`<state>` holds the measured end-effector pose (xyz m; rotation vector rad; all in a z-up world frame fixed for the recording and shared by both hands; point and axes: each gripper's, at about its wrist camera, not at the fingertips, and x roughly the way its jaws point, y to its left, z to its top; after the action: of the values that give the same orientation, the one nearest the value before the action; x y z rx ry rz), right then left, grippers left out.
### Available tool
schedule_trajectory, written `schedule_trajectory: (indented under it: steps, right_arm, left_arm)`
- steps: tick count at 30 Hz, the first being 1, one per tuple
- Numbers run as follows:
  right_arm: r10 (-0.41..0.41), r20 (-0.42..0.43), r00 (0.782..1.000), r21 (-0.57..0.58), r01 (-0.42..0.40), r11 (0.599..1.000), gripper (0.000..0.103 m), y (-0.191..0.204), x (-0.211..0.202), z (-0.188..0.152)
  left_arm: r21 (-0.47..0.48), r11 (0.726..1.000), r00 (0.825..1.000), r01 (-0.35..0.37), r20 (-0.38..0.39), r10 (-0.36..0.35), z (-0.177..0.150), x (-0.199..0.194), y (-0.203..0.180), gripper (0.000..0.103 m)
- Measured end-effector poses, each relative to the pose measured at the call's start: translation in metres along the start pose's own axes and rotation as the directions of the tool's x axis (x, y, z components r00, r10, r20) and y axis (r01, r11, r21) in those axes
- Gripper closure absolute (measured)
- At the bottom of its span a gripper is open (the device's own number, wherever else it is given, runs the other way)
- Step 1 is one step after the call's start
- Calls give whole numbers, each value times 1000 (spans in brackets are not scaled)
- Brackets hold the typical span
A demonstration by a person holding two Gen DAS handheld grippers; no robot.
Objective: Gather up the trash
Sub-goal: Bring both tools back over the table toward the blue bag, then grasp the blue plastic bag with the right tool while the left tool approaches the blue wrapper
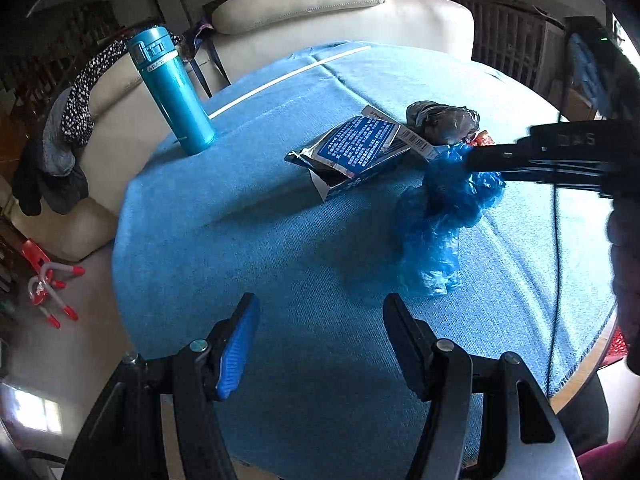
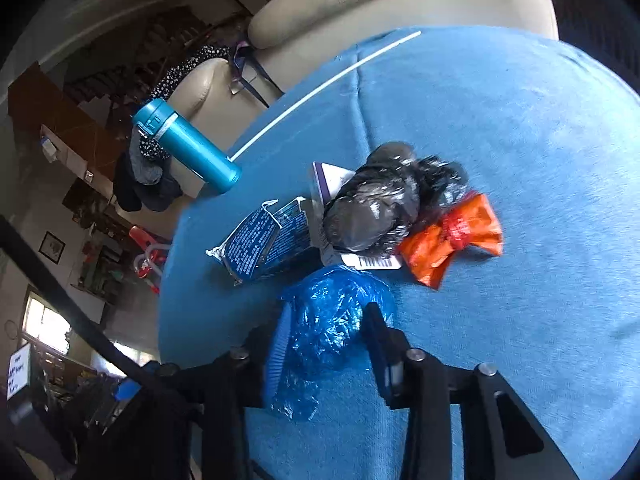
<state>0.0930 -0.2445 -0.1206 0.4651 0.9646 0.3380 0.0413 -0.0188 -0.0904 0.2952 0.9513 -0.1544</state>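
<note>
A crumpled blue plastic bag [image 1: 440, 216] [image 2: 332, 332] hangs from my right gripper [image 2: 326, 312], which is shut on it just above the blue tablecloth [image 1: 260, 240]. In the left wrist view the right gripper [image 1: 468, 156] reaches in from the right. Behind the bag lie a blue printed carton [image 1: 356, 148] [image 2: 264, 244], a black plastic wad [image 1: 440, 122] [image 2: 384, 204] and an orange wrapper [image 2: 456, 236] [image 1: 482, 139]. My left gripper [image 1: 320, 308] is open and empty, near the table's front edge.
A teal flask [image 1: 170, 88] [image 2: 188, 144] stands at the table's far left edge. A cream sofa [image 1: 304, 4] with clothes [image 1: 76, 108] draped on it stands behind the table. A red and white toy [image 1: 48, 284] lies on the floor at left.
</note>
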Motion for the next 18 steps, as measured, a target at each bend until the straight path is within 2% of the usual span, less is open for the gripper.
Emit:
schedule_trajectory:
  steps: [8, 12, 14, 15, 18]
  right_arm:
    - [-18, 6, 1000, 4, 18, 1000, 75, -16, -36, -14]
    - [-13, 4, 1000, 9, 13, 1000, 71, -16, -46, -17]
    - [2, 1, 1000, 12, -2, 1000, 56, -14, -47, -14]
    - [5, 2, 1000, 13, -5, 1000, 31, -13, -48, -13]
    - [15, 44, 999, 22, -16, 1000, 28, -10, -51, -11]
  left_arm:
    - [34, 999, 1000, -24, 9, 23, 1, -1, -9, 38]
    - [38, 999, 1000, -24, 13, 23, 2, -3, -11, 38]
    - [37, 999, 1000, -24, 14, 24, 2, -3, -11, 38]
    - [37, 999, 1000, -24, 14, 24, 2, -3, -11, 38]
    - [33, 999, 1000, -24, 14, 23, 0, -4, -10, 38]
